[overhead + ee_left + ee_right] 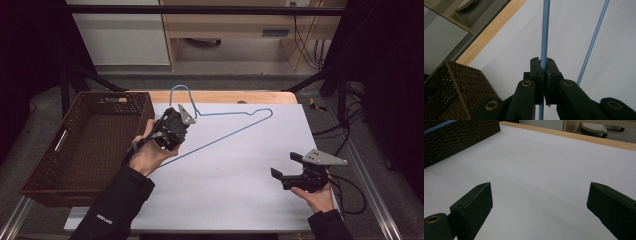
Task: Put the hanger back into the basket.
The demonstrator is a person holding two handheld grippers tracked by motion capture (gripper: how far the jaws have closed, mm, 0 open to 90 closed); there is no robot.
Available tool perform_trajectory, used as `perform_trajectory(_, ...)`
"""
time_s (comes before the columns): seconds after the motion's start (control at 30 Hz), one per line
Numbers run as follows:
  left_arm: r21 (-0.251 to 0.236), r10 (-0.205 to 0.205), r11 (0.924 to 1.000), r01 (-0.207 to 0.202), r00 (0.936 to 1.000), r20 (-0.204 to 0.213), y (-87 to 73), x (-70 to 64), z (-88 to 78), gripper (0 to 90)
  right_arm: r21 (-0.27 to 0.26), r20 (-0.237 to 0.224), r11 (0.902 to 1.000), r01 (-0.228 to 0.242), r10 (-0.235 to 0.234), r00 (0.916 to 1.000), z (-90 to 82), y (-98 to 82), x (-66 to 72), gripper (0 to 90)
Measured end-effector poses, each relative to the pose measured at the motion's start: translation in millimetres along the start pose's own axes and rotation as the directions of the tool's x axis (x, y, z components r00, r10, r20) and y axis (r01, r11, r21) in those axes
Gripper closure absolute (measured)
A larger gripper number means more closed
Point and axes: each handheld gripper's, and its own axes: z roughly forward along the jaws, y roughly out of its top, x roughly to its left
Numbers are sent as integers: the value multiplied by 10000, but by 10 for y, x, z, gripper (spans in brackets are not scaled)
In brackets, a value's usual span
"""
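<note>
The left claw (181, 117) is clamped on the blue hanger (235, 131) beside the basket (45, 175). The right claw (286, 165) is wide apart over the desk (240, 170).

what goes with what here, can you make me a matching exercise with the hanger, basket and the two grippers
Things:
1. blue wire hanger
2. wicker basket
3. left gripper
4. right gripper

States:
A. jaws wide apart, nothing between them
B. at the table's left edge, nothing in it
C. clamped on a blue wire
D. one side gripped, the rest over the white table top

Pairs: 1-D, 2-B, 3-C, 4-A
</note>
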Motion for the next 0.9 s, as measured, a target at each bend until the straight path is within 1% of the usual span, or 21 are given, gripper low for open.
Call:
perform_trajectory(0.07, 11, -147, 9999, 147, 9999, -46, -29, 78, -75, 869, -3, 42, 10000, -25, 25, 10000, 7, -11, -1, 68)
perform_trajectory(0.17, -99, -405, 9991, 403, 9990, -185, -91, 205, -205, 869, -1, 147, 10000, 82, -82, 9999, 7, -22, -11, 64)
perform_trajectory(0.27, -205, -635, 9978, 627, 9971, -420, -167, 337, -341, 869, -33, 258, 10000, 84, -83, 9996, 8, -25, -16, 59)
perform_trajectory(0.3, -195, -750, 9971, 739, 9953, -605, -213, 413, -410, 869, -46, 289, 10000, 83, -82, 9995, 10, -26, -19, 55)
perform_trajectory(0.33, -195, -750, 9971, 739, 9953, -605, -213, 413, -410, 869, -46, 289, 10000, 83, -82, 9995, 10, -26, -19, 55)
perform_trajectory(0.37, -212, -835, 9964, 822, 9943, -657, -234, 443, -435, 869, -54, 353, 10000, 75, -73, 9993, 10, -26, -19, 53)
perform_trajectory(0.47, -267, -1132, 9934, 1113, 9900, -845, -328, 568, -524, 869, -89, 398, 9999, 58, -55, 9992, 13, -28, -21, 53)
perform_trajectory(0.6, -161, -1335, 9911, 1325, 9847, -1119, -431, 697, -581, 869, 16, 399, 10000, 61, -62, 9992, 18, -35, -23, 53)
perform_trajectory(0.7, -24, -1512, 9883, 1522, 9799, -1304, -514, 789, -599, 870, 4, 412, 10000, 40, -40, 9991, 26, -35, -21, 52)
perform_trajectory(0.73, 44, -1554, 9875, 1573, 9788, -1332, -544, 819, -605, 870, 37, 428, 9999, 122, -124, 9990, 26, -38, -26, 52)
perform_trajectory(0.9, 68, -1918, 9807, 1953, 9689, -1563, -714, 959, -630, 870, 37, 419, 9999, 105, -106, 9991, 25, -40, -30, 51)
